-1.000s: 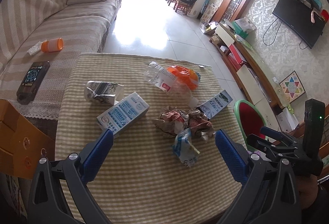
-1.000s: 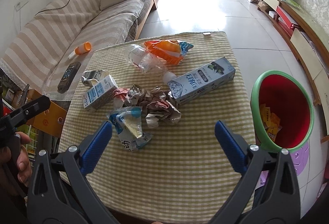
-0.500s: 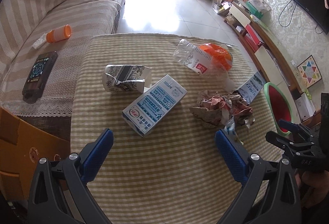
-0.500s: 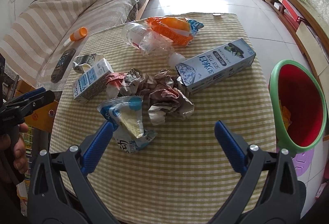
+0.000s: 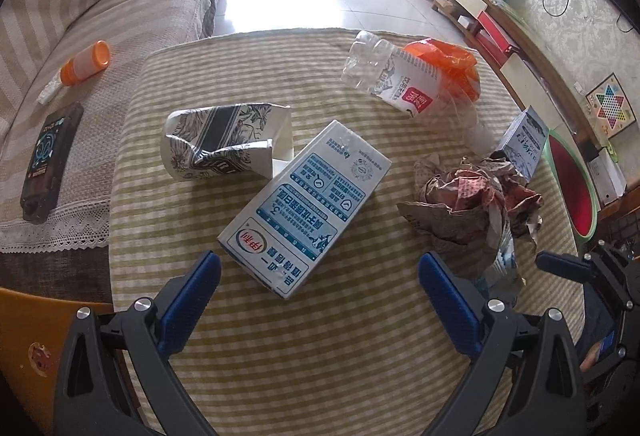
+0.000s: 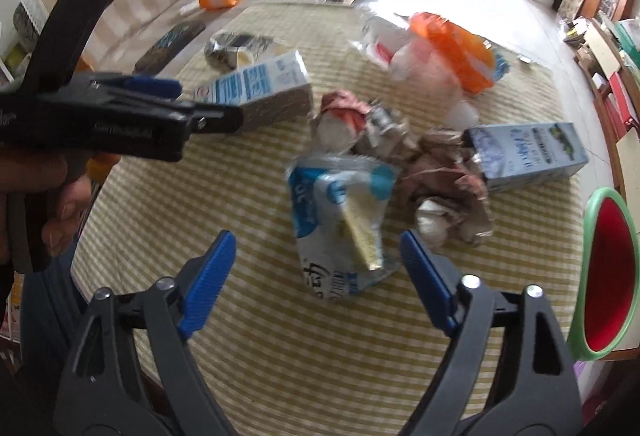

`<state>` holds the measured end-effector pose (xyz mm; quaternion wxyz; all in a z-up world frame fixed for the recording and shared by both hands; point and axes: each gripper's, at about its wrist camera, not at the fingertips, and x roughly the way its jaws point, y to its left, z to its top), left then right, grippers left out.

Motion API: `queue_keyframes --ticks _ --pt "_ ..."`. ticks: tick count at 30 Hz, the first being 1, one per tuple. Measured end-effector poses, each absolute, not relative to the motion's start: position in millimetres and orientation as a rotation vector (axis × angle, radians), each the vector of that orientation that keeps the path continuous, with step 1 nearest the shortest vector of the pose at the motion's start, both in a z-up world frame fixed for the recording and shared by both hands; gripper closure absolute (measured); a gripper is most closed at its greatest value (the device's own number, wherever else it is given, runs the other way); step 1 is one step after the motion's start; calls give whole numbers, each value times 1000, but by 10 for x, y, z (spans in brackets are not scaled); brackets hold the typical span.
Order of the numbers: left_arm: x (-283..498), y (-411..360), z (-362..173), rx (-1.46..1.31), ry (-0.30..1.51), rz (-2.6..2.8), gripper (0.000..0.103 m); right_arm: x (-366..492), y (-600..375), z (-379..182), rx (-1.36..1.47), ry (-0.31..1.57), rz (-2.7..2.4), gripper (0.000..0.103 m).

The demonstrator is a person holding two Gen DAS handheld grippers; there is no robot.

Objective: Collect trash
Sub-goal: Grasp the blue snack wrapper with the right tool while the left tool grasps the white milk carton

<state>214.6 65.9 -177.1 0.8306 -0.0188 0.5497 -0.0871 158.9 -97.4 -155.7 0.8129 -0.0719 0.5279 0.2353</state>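
Observation:
Trash lies on a checked tablecloth. My left gripper is open, just short of a white and blue milk carton, which also shows in the right wrist view. My right gripper is open, its fingers either side of a blue and white foil pouch. Nearby are a crushed patterned carton, crumpled paper, a clear bottle, an orange bag and a long blue carton. A red bin with a green rim stands right of the table.
A striped sofa runs along the left with an orange-capped bottle and a dark remote on it. A wooden chair is at the near left. A TV bench lines the right wall.
Both grippers have moved in closer over the table. The left one swung left from the paper to the milk carton. The right one closed in on the foil pouch.

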Motion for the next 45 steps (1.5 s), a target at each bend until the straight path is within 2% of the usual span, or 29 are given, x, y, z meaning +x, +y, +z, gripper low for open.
queue_keyframes --ticks 5,7,9,13,14,16,18,22,25,33,34,35,37,40,42,45 --pt "2234 629 -1888 -22 1184 -183 9 1608 -882 -1739 -196 1161 494 36" --pt "2268 636 -1927 -17 1190 -178 11 1638 -876 -1784 -202 1173 483 44" --pt "2288 647 -1944 -20 1190 -174 18 1659 -880 -1807 -207 1181 474 56" --pt "2342 712 -1979 -49 1205 -165 45 1668 -916 -1824 -183 1187 464 63" --pt "2343 721 -1985 -55 1206 -168 45 1665 -926 -1827 -176 1190 464 66" --pt "2331 724 -1985 -54 1206 -170 50 1662 -953 -1826 -161 1196 462 81" --pt "2310 716 -1983 -49 1205 -173 57 1654 -963 -1821 -148 1199 463 82" --pt "2228 709 -1956 -49 1202 -175 87 1628 -1034 -1797 -127 1201 467 86" --pt "2168 752 -1941 -71 1199 -184 103 1587 -1090 -1772 -111 1201 472 89" --pt "1996 806 -1782 -101 1151 -182 103 1465 -1206 -1628 -84 1181 478 91" --pt "1982 809 -1747 -104 1140 -190 97 1453 -1205 -1615 -82 1179 478 91" --pt "1974 800 -1715 -92 1133 -183 73 1439 -1213 -1604 -80 1176 478 91" --pt "1986 795 -1638 -63 1106 -174 50 1421 -1206 -1593 -79 1174 480 91" --pt "2069 753 -1587 -18 1107 -185 42 1411 -1205 -1575 -75 1171 484 91" --pt "2143 715 -1577 25 1112 -197 32 1396 -1208 -1566 -70 1172 486 91" --pt "2271 651 -1612 97 1129 -219 28 1422 -1178 -1561 -64 1174 486 91"
